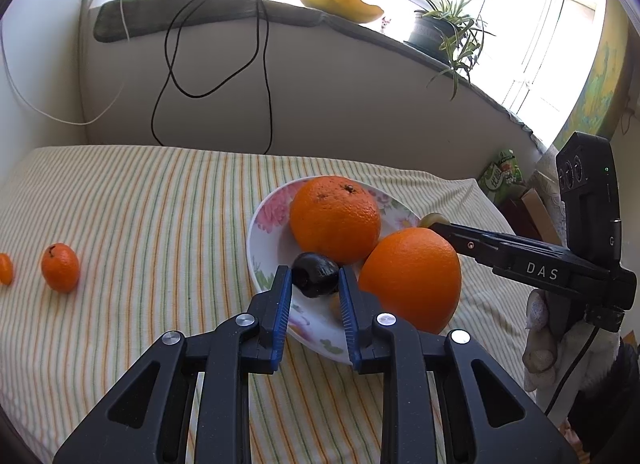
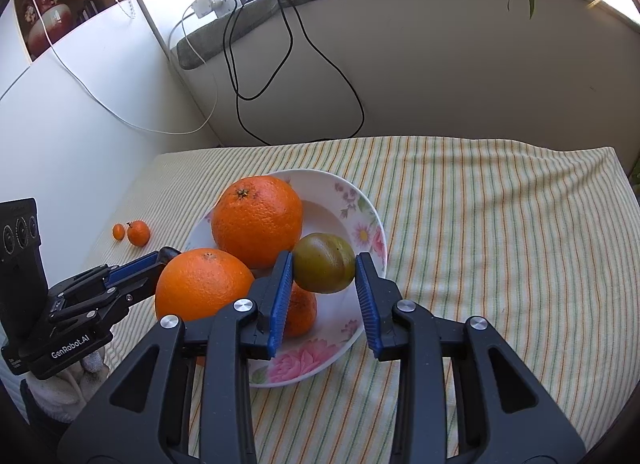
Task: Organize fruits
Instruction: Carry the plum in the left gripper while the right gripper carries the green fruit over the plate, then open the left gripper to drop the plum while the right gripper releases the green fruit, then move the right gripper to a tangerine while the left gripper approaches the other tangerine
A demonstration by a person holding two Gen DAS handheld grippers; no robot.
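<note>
1. Bringing two small fruits to the floral plate (image 2: 372,219) looks like the step in hand: the left gripper (image 1: 314,280) is clamped on a dark plum (image 1: 314,274), the right gripper (image 2: 324,264) on a greenish fruit (image 2: 324,262), both over the plate.
2. Next, I judge, each needs lowering beside the two oranges (image 1: 335,217), then releasing gently.
3. Two kumquats (image 1: 60,267) wait near the striped cloth's (image 1: 140,203) left edge.
4. Readable: "DAS", "GenRobot.AI".
</note>
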